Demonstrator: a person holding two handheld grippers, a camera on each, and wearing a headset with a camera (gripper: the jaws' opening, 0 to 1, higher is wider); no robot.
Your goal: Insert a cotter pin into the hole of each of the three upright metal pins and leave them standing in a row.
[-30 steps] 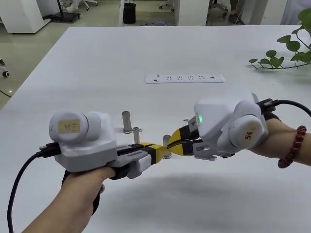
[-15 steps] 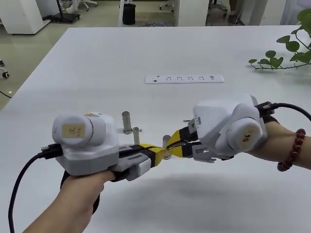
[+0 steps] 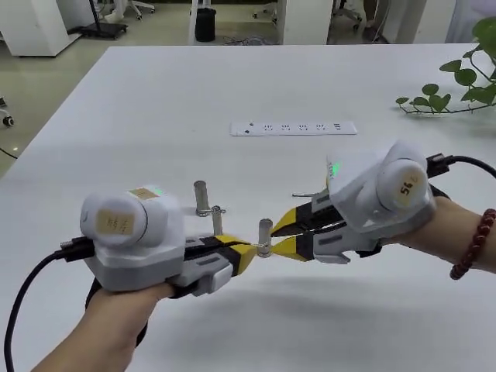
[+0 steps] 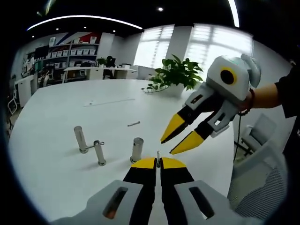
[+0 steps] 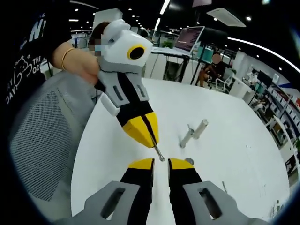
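Three upright metal pins stand in a row: the far one (image 3: 201, 195), the middle one (image 3: 218, 216) with a cotter pin through it, and the near one (image 3: 265, 232). My left gripper (image 3: 246, 249) is shut on a thin cotter pin (image 4: 158, 157), whose tip reaches toward the near pin (image 4: 137, 149). My right gripper (image 3: 285, 235) is open just right of that pin, with nothing between its fingers. In the right gripper view my left gripper (image 5: 143, 133) points down at my right gripper (image 5: 161, 163), the cotter pin (image 5: 158, 151) sticking out of its tips.
A loose cotter pin (image 3: 304, 194) lies on the white table beyond the right gripper. A white power strip (image 3: 294, 126) lies farther back. Plant stems (image 3: 442, 99) trail over the table's far right. The table edge is far to the left.
My right gripper has risen and drawn back a little to the right of the near pin. My left gripper has edged right, bringing the cotter pin closer to that pin.
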